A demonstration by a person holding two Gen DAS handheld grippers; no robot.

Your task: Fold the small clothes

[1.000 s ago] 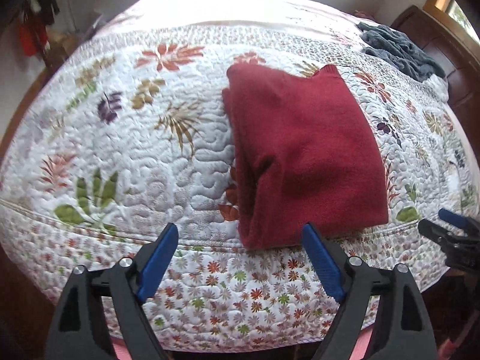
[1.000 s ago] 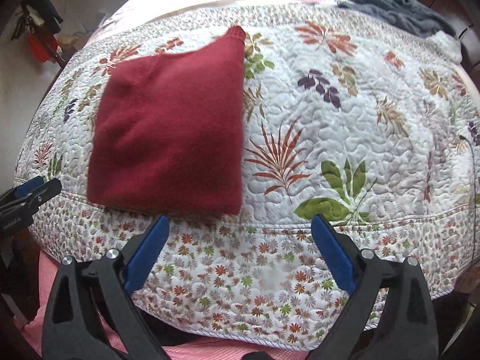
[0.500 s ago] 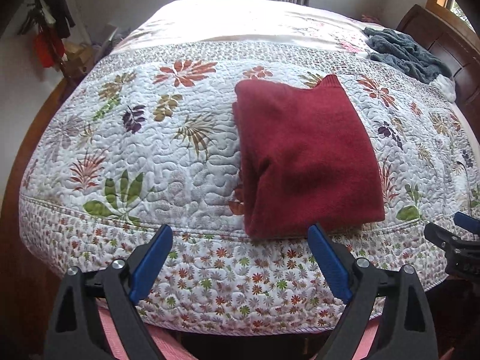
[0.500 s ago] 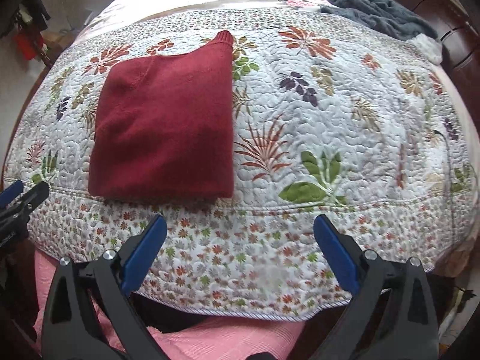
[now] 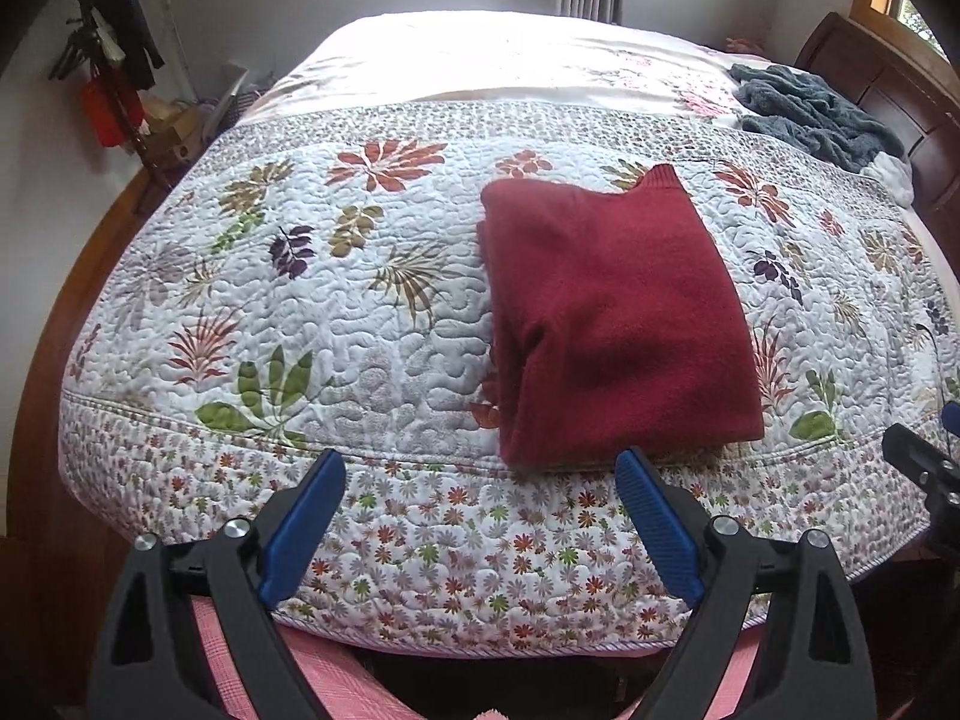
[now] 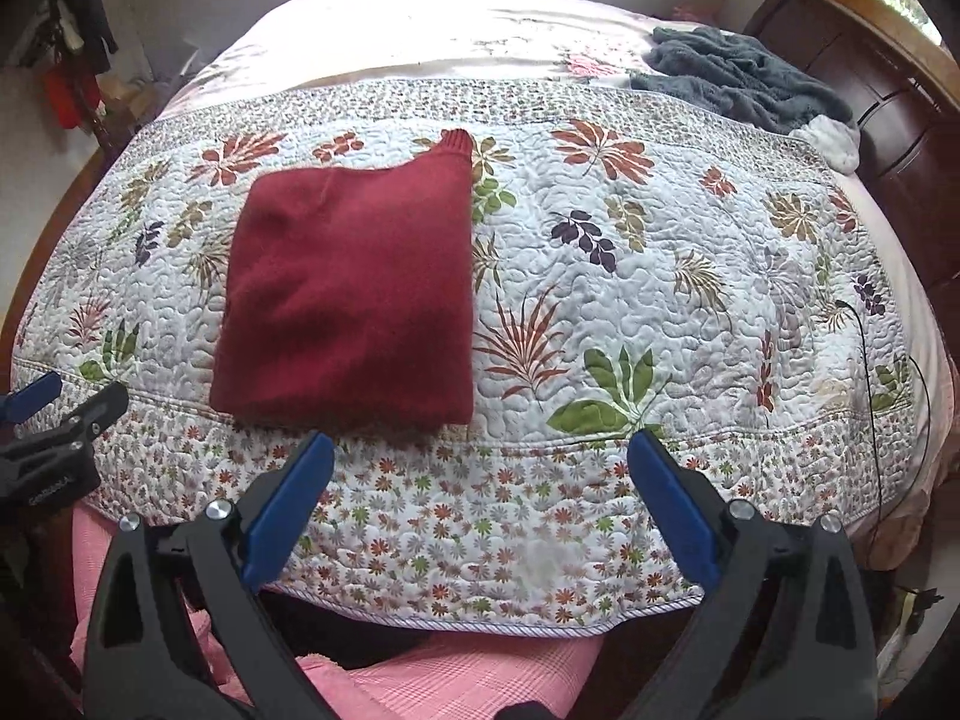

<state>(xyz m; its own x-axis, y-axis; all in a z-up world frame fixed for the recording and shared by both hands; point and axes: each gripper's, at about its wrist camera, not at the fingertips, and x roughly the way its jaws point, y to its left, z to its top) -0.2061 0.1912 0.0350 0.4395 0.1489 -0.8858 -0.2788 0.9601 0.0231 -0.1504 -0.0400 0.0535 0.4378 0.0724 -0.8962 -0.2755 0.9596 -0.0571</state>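
Observation:
A dark red sweater lies folded into a flat rectangle near the front edge of the floral quilt. My left gripper hangs open in front of the bed edge, off the sweater's near left corner, holding nothing. My right gripper is open too, in front of the bed and just right of the sweater's near edge, with nothing between its fingers. Each gripper shows at the side of the other's view: the right gripper, the left gripper.
A grey fleece blanket and something white lie at the far right by the dark wooden headboard. Pink checked cloth is below the bed edge. Clothes hang on a rack at the far left.
Both grippers have drawn back and up from the bed, so the sweater and quilt look smaller and farther away. The sweater has not moved. Both stay open.

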